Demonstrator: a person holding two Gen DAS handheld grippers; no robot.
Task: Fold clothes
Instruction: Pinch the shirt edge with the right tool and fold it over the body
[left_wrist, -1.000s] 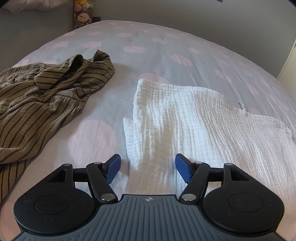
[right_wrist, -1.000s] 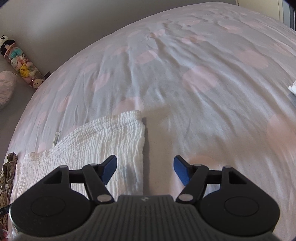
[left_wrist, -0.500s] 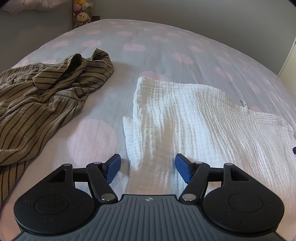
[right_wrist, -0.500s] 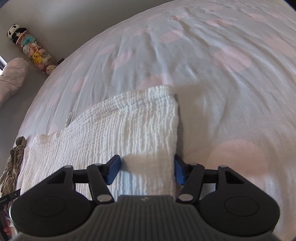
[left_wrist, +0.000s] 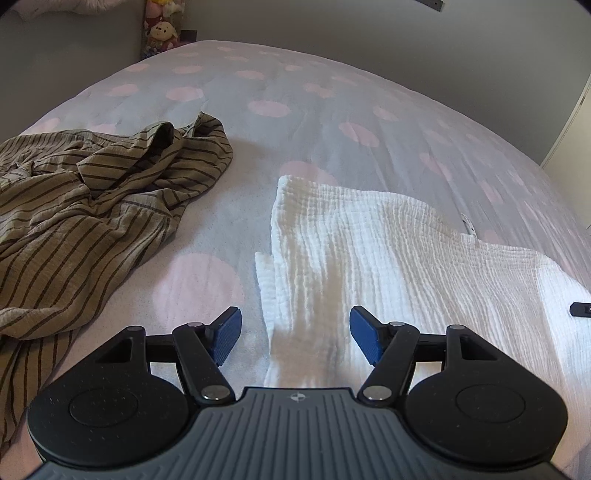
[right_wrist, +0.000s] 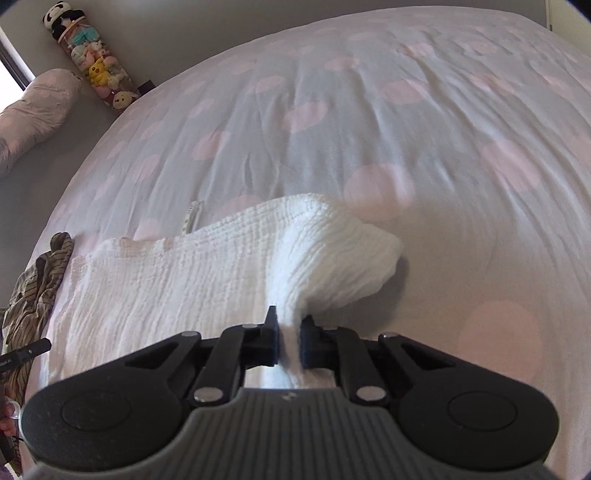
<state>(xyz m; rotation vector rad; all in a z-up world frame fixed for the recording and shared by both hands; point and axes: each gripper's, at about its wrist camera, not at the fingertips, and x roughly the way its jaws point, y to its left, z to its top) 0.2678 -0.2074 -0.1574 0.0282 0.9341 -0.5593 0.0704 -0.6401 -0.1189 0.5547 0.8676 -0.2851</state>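
Now, bed: the bed (left_wrist: 332, 122) carries both garments on a pale cover with pink dots.
White cloth: the white cloth (left_wrist: 388, 251) lies folded on the near part of the bed, crinkled, a small label at its far edge.
Left gripper: the left gripper (left_wrist: 295, 334) hovers over the cloth's left end, jaws spread wide, blue pads (left_wrist: 225, 334) touching nothing.
Right gripper: the right gripper (right_wrist: 289, 338) has its jaws pinching a bunch of the white cloth (right_wrist: 207, 280) at its right end; the fabric rises in a ridge from the bed to the jaws.
Striped garment: the striped garment (left_wrist: 85, 221), brown with dark lines, lies crumpled near the bed's left edge, apart from the cloth.
Left view only: most of the striped garment; the right view catches just a strip of it.
Right view only: the lifted corner, a tube of plush toys (right_wrist: 92, 62) by the wall, and a pillow (right_wrist: 35, 110) beside the bed.
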